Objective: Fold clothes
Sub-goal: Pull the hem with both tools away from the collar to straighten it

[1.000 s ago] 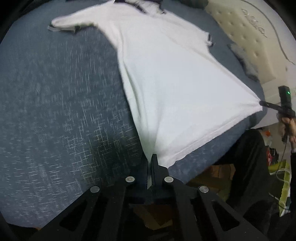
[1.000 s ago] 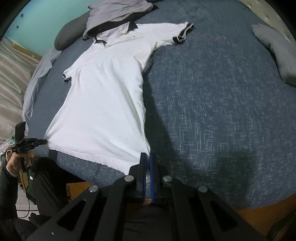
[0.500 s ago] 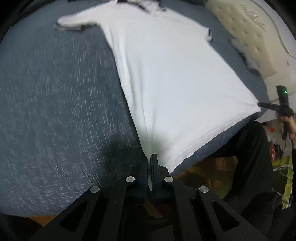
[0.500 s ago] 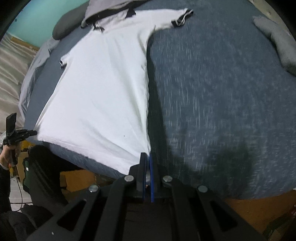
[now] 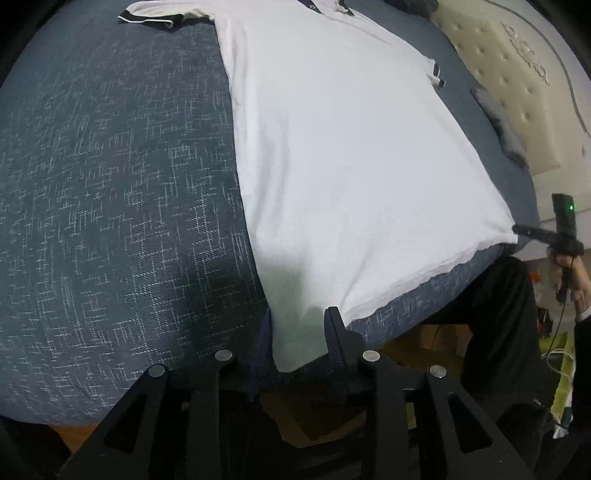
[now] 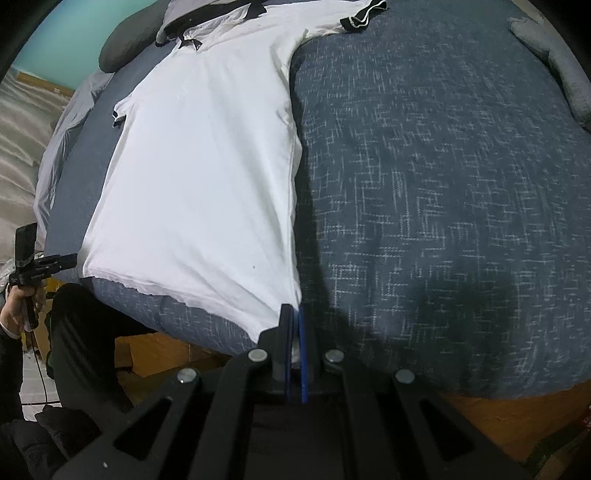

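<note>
A white polo shirt [image 5: 351, 147] with dark-trimmed sleeves lies flat on the blue-grey bedspread [image 5: 110, 184], hem toward the bed's near edge. In the left wrist view my left gripper [image 5: 299, 325] is opening. One hem corner lies loose between its spread jaws, and the pads do not press on it. In the right wrist view my right gripper [image 6: 294, 314] is shut on the other hem corner of the shirt [image 6: 207, 166], low over the bedspread [image 6: 424, 184]. Each view shows the other gripper at the far hem corner: the right gripper [image 5: 517, 229], the left gripper [image 6: 70, 258].
A tufted cream headboard [image 5: 517, 74] stands at the right. A grey garment [image 6: 192, 14] and a dark pillow [image 6: 125, 48] lie beyond the collar, and a grey cushion [image 6: 554, 48] at the far right. The person's dark trouser legs [image 5: 498, 332] stand against the bed's edge.
Both grippers have sunk toward the bed and the hem now rests on it. The left jaws, shut on the corner before, now stand apart. The right jaws stay shut.
</note>
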`<state>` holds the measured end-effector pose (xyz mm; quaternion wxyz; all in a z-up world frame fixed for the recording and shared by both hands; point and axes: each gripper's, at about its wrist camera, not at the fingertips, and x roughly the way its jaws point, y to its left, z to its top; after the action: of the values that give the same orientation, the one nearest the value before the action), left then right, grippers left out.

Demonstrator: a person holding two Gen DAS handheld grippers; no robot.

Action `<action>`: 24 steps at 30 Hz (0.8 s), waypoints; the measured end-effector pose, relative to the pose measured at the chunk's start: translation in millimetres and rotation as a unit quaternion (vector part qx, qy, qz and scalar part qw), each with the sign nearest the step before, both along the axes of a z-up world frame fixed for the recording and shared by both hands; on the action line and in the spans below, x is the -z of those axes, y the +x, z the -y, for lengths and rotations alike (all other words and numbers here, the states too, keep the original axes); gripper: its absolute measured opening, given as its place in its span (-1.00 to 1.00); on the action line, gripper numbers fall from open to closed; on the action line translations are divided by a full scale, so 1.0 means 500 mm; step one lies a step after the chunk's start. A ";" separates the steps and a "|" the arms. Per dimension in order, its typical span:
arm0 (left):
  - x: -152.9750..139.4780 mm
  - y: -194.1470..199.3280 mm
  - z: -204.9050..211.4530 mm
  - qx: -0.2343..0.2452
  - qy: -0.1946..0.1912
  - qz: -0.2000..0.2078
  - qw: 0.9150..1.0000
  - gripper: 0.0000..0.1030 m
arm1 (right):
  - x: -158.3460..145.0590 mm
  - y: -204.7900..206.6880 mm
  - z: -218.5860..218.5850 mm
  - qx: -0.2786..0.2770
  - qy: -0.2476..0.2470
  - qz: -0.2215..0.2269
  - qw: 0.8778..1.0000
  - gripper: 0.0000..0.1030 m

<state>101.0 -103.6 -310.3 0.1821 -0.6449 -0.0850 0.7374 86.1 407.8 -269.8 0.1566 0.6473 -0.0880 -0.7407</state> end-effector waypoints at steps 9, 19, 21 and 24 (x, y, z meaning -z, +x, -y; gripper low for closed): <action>0.039 -0.026 0.031 -0.025 0.000 0.016 1.000 -0.32 | -0.009 -0.003 -0.007 0.008 -0.005 -0.004 1.000 -0.95; 0.052 -0.007 0.011 0.012 0.018 0.023 1.000 -0.95 | -0.007 -0.006 -0.001 0.006 -0.006 -0.004 1.000 -0.95; 0.044 -0.002 0.007 0.020 0.014 0.017 1.000 -0.95 | -0.017 -0.006 -0.002 0.006 -0.004 -0.012 1.000 -0.95; 0.020 0.004 0.012 0.022 0.017 0.007 1.000 -0.95 | -0.043 -0.002 -0.008 0.003 -0.004 -0.026 1.000 -0.95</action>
<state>103.1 -109.6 -320.3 0.2088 -0.6489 -0.0845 0.7267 84.9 411.8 -248.3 0.1592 0.6272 -0.0885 -0.7573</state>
